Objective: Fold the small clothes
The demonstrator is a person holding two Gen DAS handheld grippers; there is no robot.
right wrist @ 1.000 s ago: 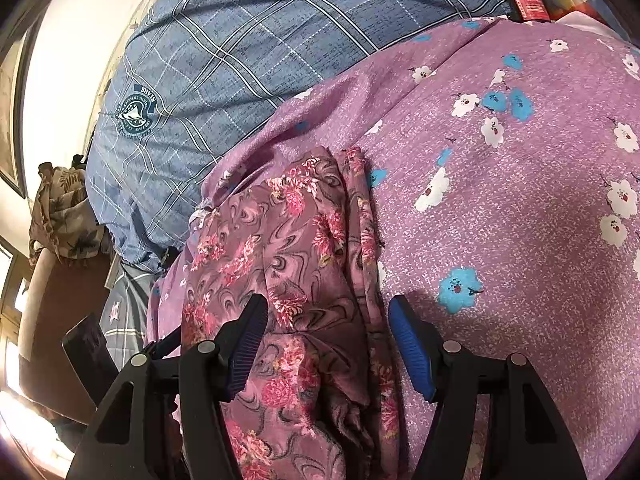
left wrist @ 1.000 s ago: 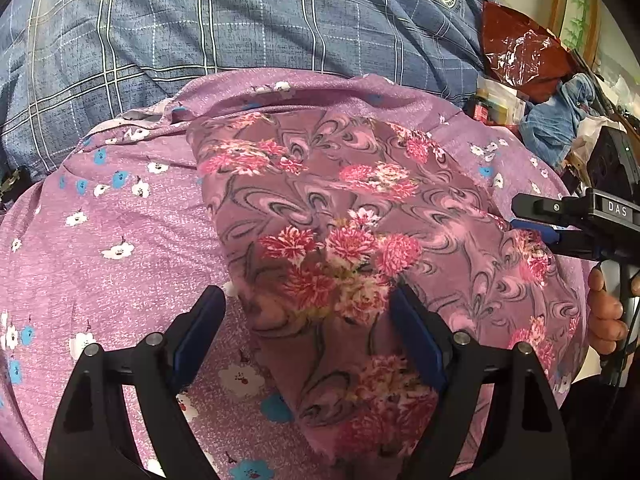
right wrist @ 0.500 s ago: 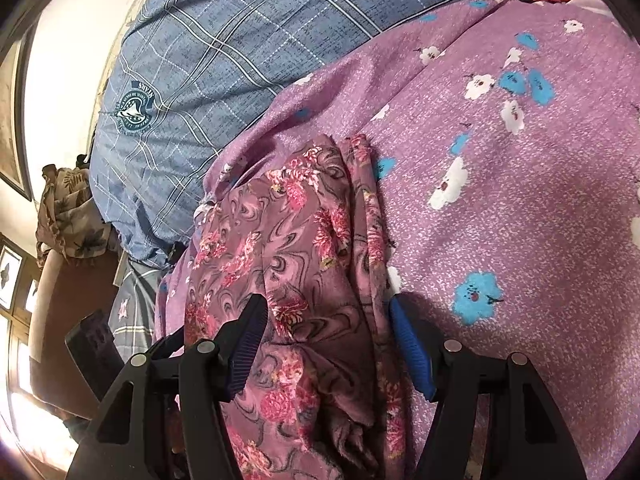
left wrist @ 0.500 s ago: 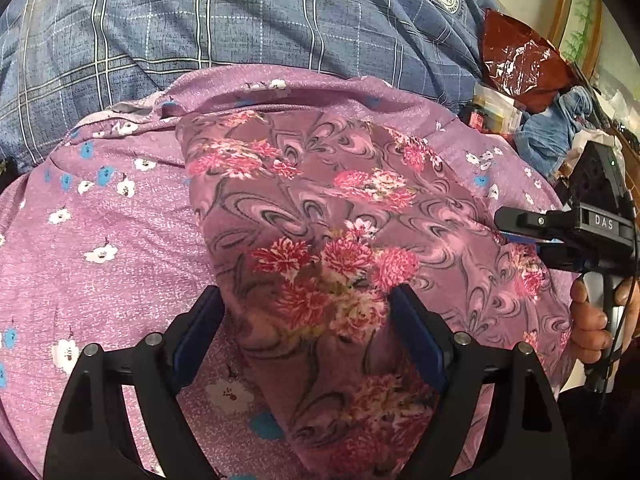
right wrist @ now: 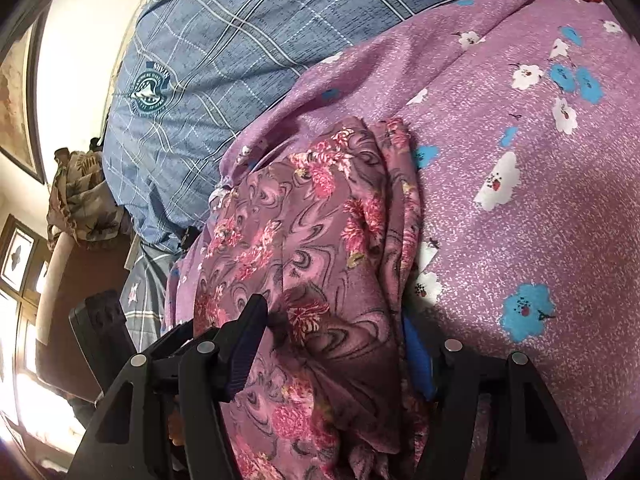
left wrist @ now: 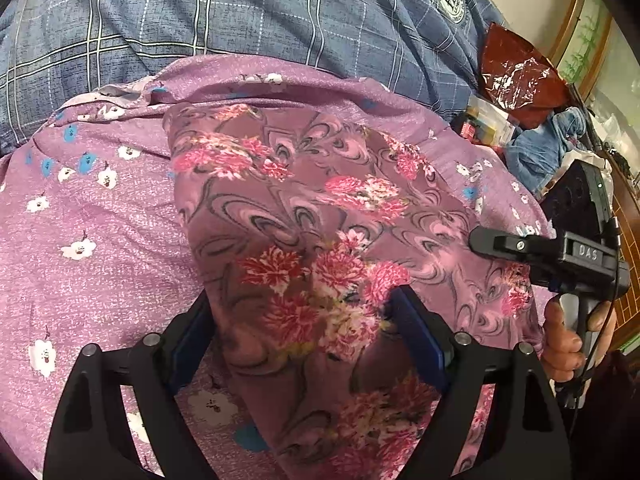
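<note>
Left wrist view: the flowered garment (left wrist: 320, 240) lies on the purple bedsheet (left wrist: 92, 240), already doubled over into a fairly compact slab; near edge bunches up between the fingers. Judging by that, at least one fold is done and another fold or a squaring-up is left. Left gripper (left wrist: 304, 328) tips down steeply over the near end of the garment. Jaws stand wide, cloth humped up between them and touching the blue pads (left wrist: 420, 344), but the pads don't look to be squeezing it, so I read that as straddling, not gripping. The right gripper (left wrist: 532, 250) shows at the right edge, a hand (left wrist: 568, 344) wrapped around its grip, fingers pointing in over the garment's right side. Blue checked quilt (left wrist: 240, 12) behind, clutter far right.

Right wrist view: same garment (right wrist: 320, 260), seen along its length, layered edges stacked on the right side next to the sheet (right wrist: 520, 200). Layers are uneven, so it isn't tidy yet. Right gripper (right wrist: 336, 336) angles down onto the near end. Its jaws have just been closing a bit, at a middling width, cloth bunched between them. The right pad is half buried under the fabric edge; I can't tell if the pinch has actually bitten. The left gripper body shows dark at lower left.
</note>
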